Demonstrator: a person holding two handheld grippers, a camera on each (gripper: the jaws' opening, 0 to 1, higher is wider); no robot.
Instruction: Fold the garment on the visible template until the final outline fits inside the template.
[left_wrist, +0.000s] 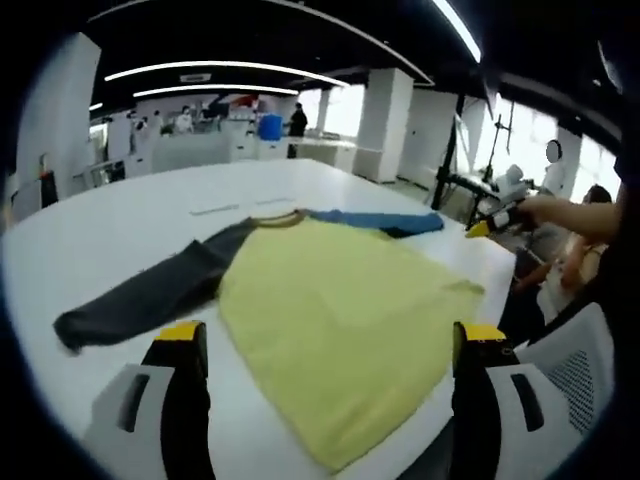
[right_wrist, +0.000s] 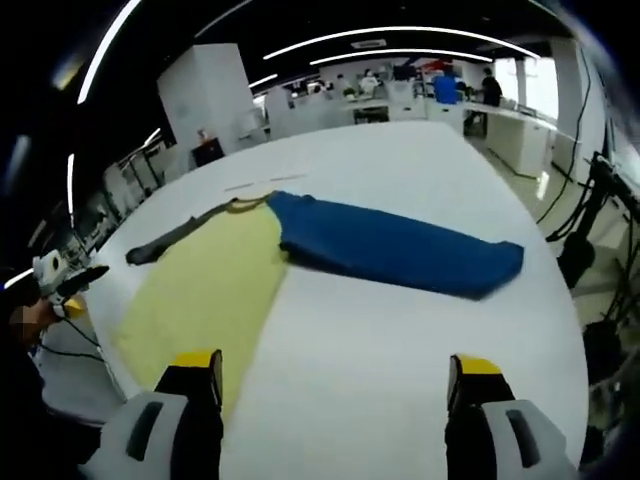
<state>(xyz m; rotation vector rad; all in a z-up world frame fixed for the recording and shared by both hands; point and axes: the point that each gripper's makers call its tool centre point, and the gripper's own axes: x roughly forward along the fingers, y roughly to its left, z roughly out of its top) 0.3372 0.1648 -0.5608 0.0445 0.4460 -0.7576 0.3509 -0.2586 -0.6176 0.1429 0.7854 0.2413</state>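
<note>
A shirt (left_wrist: 340, 320) lay flat on the counter (right_wrist: 420, 350), sleeves spread. Both tools, left (left_wrist: 325, 345) and right (right_wrist: 335, 375), hovered with jaws spread, empty.

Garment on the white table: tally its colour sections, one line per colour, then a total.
Yellow body: 1
Dark grey sleeve: 1
Blue sleeve: 1
Total: 3 colour sections on one garment, lying spread flat on the table.

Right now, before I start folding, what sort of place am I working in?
Probably an open-plan office or lab. Long strip lights cross a dark ceiling, white counters with people stand behind, and the shirt lies on a large white table.
</note>
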